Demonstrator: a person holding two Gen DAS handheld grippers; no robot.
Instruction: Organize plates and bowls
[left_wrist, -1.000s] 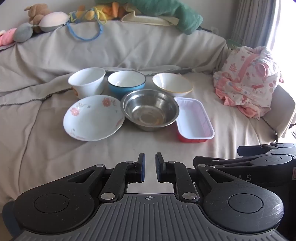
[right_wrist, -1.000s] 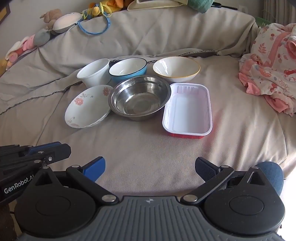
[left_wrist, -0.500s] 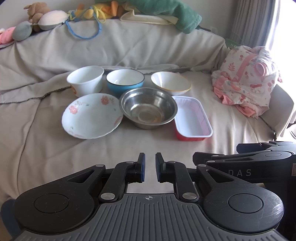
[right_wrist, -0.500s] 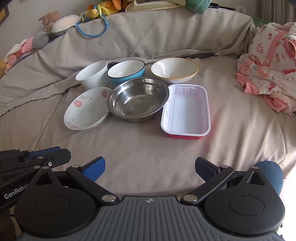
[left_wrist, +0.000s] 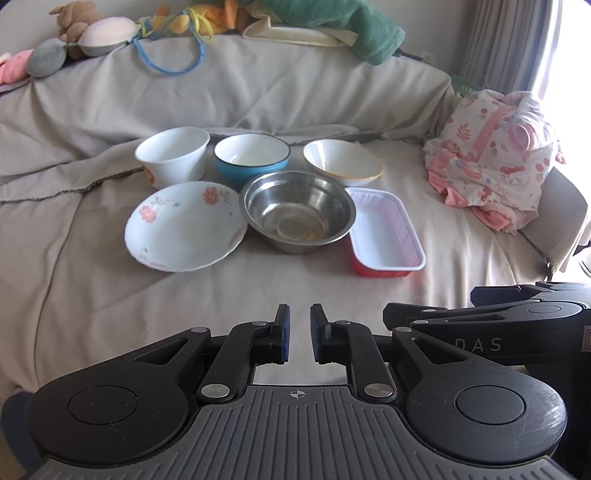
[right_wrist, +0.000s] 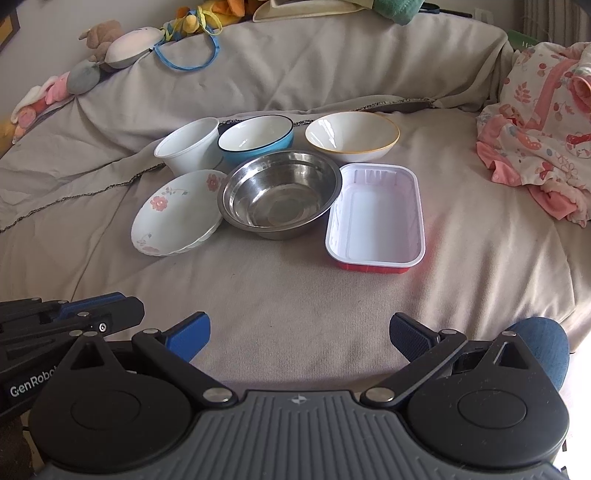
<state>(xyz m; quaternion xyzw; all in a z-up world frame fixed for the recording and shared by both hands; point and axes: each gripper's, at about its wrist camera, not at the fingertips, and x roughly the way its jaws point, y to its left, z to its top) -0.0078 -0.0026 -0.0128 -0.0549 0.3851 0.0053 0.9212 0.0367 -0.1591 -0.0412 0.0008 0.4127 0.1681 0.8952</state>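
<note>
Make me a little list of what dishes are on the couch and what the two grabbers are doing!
place: dishes sit on a couch cover
back row: white bowl, blue bowl, yellow-rimmed bowl
front row: flowered plate, steel bowl, red tray with white inside
touching: steel bowl's rim overlaps the flowered plate's edge in the right wrist view
what's inside the dishes: nothing
left gripper: jaws shut, holding nothing
right gripper: jaws wide open, holding nothing
stacked yet: no
</note>
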